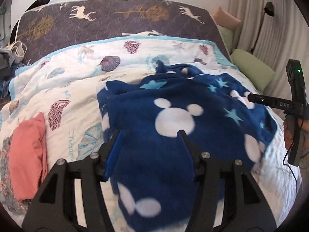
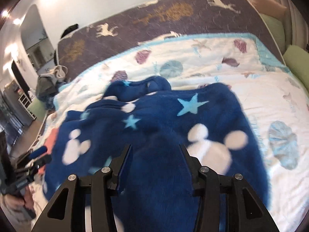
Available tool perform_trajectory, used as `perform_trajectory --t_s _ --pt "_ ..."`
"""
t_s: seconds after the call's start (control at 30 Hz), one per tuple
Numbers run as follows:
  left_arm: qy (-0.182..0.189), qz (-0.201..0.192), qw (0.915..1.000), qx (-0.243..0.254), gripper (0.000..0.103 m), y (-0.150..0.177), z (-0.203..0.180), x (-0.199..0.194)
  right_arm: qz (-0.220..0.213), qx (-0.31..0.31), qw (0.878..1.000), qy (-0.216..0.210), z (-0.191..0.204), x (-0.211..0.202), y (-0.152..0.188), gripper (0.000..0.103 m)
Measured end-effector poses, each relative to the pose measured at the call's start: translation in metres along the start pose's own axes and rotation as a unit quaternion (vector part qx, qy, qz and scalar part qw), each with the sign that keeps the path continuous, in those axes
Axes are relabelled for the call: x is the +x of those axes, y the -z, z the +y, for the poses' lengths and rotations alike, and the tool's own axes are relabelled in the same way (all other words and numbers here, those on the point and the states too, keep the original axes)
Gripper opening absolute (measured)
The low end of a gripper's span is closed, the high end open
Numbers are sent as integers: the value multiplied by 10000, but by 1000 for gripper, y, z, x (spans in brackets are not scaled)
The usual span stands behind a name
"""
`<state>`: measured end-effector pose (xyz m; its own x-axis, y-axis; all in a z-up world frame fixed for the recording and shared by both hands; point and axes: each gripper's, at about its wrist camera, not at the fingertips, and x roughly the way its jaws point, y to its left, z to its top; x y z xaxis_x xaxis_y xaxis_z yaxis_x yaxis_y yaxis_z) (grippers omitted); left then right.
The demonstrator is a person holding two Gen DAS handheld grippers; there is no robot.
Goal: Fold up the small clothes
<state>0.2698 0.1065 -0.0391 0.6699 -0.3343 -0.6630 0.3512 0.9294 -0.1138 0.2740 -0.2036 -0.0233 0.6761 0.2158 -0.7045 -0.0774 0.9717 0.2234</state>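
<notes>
The blue fleece garment (image 1: 173, 116) lies rumpled on the bed directly beneath both claws, left claw (image 1: 149, 133) and right claw (image 2: 155, 147) each half-open, gripping nothing

Seashell quilt (image 1: 81, 89), green pillow (image 1: 253, 71), curtain (image 1: 251, 19).

1. Fleece garment (image 1: 173, 119): navy, white mouse-head shapes, pale blue stars.
2. Quilt (image 1: 77, 73): white, purple and teal shells, aqua border.
3. Bedcover (image 1: 108, 25): grey-purple, white deer, gold trees.
4. Folded cloth (image 1: 29, 154): coral.
</notes>
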Motion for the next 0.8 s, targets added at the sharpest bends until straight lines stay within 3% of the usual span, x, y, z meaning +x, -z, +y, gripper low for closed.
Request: perform_trajectory --t_s 0.07,0.17,0.33,0.43,0.57,0.7,0.8 --pt "-35 55 10000 -15 65 11 -1 -8 -104 72 9999 9 -8 -25 13 59" --pt "-184 382 9989 -217 66 34 6 -7 -139 440 9989 -40 -30 -48 36 62" --pt "-184 807 9899 -1153 66 73 31 -4 -57 1201 9923 302 -82 -71 86 63" --pt "141 818 9823 -1679 66 86 38 -8 -6 1780 9840 69 -108 -80 110 67" --pt "702 726 9694 -2238 66 103 33 -11 226 2007 9793 -123 -123 -77 126 68" --pt "584 747 9659 -2408 67 106 27 -5 258 2168 9740 -613 -128 -69 129 75" --pt "617 688 9584 -2701 73 104 26 1 176 2335 9651 -1170 -129 -57 123 78"
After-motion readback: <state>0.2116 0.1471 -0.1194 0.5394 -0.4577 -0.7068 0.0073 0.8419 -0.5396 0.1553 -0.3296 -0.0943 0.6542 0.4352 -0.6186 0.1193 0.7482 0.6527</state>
